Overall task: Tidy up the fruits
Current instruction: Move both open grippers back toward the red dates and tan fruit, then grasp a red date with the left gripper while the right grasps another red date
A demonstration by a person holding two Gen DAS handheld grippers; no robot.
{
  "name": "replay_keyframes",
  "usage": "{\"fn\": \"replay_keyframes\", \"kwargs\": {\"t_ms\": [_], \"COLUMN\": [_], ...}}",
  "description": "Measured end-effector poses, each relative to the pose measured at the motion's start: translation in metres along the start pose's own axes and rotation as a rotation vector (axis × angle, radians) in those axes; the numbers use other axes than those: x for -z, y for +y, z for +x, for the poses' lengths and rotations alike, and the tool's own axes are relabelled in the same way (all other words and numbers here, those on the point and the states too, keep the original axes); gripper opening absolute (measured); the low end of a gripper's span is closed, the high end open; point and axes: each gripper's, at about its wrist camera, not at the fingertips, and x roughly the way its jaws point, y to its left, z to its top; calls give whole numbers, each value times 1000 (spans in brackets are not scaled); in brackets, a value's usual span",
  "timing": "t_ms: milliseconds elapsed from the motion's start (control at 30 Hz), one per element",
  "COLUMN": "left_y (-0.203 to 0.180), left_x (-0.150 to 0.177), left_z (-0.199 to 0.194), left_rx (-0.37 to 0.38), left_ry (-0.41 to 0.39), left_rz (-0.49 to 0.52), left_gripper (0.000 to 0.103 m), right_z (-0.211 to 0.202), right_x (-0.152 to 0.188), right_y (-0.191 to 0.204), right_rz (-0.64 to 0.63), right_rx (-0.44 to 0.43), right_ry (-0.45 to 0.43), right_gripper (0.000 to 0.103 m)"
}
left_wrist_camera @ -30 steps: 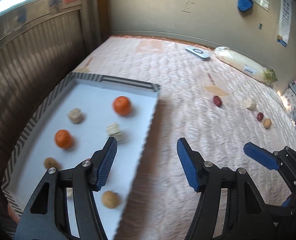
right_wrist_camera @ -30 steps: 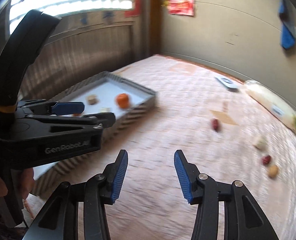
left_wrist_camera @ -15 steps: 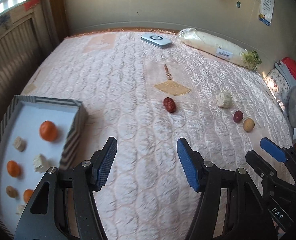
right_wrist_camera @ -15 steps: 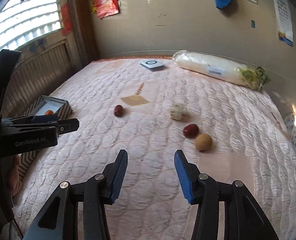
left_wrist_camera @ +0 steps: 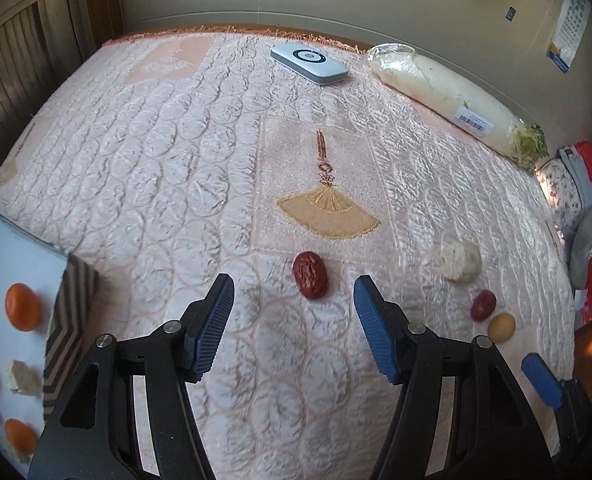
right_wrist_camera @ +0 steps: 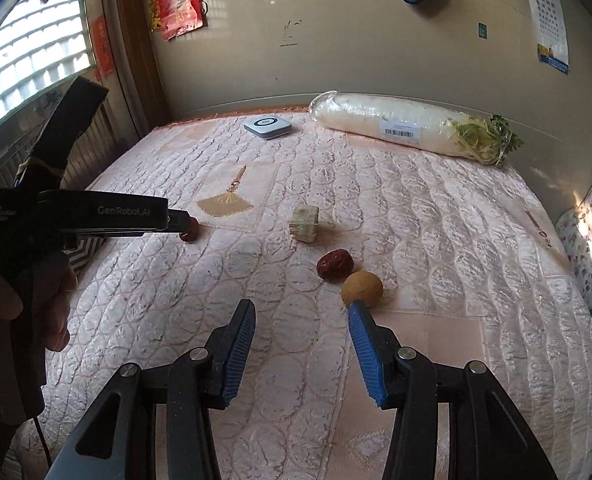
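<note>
My left gripper is open and empty, with a red date on the quilt just ahead between its fingers. Further right lie a pale cut chunk, a second red date and a small tan fruit. The striped tray at the left edge holds several oranges and pale pieces. My right gripper is open and empty; the tan fruit touches its right fingertip, the second date and the chunk lie beyond. The left gripper shows at the left, over the first date.
A wrapped white radish and a white device lie at the far edge by the wall. Clothes pile at the right edge. The pink quilt covers the whole surface.
Both grippers swung right from the tray toward the loose fruit. The left one has closed in on the first red date, the right one on the tan fruit. Both stay open.
</note>
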Motion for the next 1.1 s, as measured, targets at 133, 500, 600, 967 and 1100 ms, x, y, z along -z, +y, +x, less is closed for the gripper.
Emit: {"fn": "replay_keyframes", "kwargs": {"t_ms": [133, 500, 600, 967, 1100], "left_y": [-2, -8, -8, -8, -11], "left_x": [-3, -5, -4, 8, 14], "left_z": [6, 20, 20, 1, -5], "left_rx": [8, -4, -6, -3, 4], "left_ry": [14, 13, 10, -4, -2], "left_rz": [-5, 31, 36, 56, 65], "left_gripper": [63, 23, 19, 19, 19], "right_z": [4, 21, 28, 42, 43], "right_x": [-3, -8, -8, -29, -36], "right_y": [-6, -15, -16, -10, 4], "right_rz": [14, 17, 17, -57, -192], "right_rx": [-4, 0, 2, 53, 53], "right_ry": [3, 25, 38, 26, 31], "right_gripper": [47, 47, 47, 47, 47]}}
